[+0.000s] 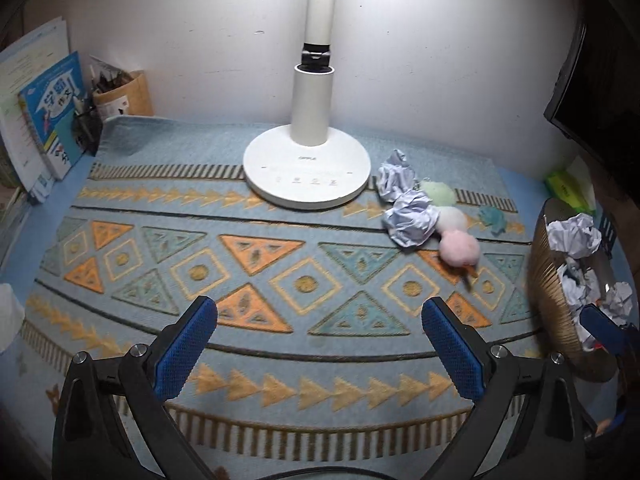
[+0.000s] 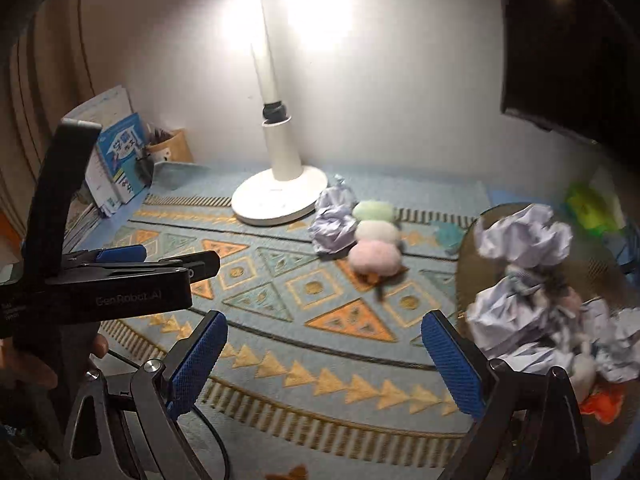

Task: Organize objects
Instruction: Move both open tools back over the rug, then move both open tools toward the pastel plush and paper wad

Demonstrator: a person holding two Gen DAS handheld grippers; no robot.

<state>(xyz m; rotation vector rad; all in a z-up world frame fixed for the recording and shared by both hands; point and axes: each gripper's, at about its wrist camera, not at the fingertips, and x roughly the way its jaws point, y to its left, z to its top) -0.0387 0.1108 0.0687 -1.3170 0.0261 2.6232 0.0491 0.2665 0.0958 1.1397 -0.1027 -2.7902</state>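
Both hand-held grippers are hanging with jaws apart, empty: left hand-held gripper [image 1: 320, 344] over the mat's near middle, right hand-held gripper [image 2: 324, 356] just left of the basket [image 1: 548, 300]. Paper balls [image 1: 408, 220] and pom-poms [image 1: 460, 246] are lying far right, beside the lamp base [image 1: 306, 168]. Judgement: next is reaching for the nearest ball, closing gently round its middle, lifting clear, then dropping it over the basket.

Left wrist camera hovers low over the patterned mat [image 1: 280, 240], facing the lamp [image 1: 308, 172] at twelve o'clock. Right wrist camera sits further right, lamp [image 2: 276, 196] at eleven. Both share mat and lamp.
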